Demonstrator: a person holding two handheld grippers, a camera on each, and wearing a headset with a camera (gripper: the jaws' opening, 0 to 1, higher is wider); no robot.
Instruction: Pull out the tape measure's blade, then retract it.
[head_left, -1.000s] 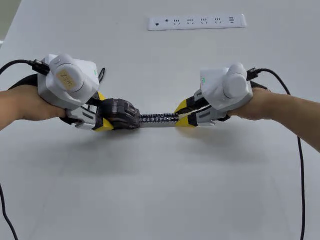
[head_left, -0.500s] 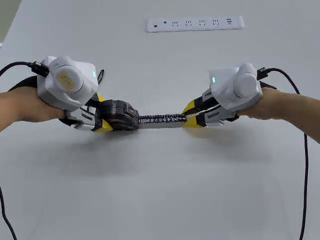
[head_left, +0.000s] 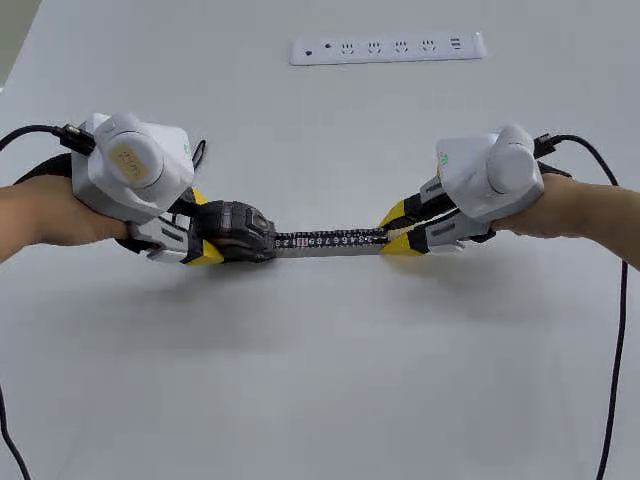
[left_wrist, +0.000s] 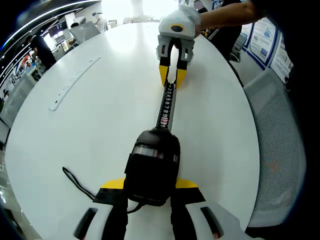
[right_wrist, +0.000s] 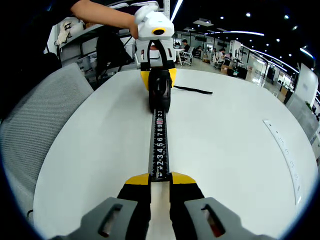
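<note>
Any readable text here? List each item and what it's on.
"2 3 4 5 6 7 8 9": numerals on the blade of the tape measure.
Yellow sticker on the left gripper: blurred.
Power strip markings: too small.
Wall posters: blurred.

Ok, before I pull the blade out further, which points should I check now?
1. Left gripper shut on the tape measure case: ok.
2. Right gripper shut on the blade end: ok.
3. Blade straight and untwisted between both grippers: ok.
4. Blade free to slide, not locked: cannot tell.
5. Power strip away from the pull path: ok.
</note>
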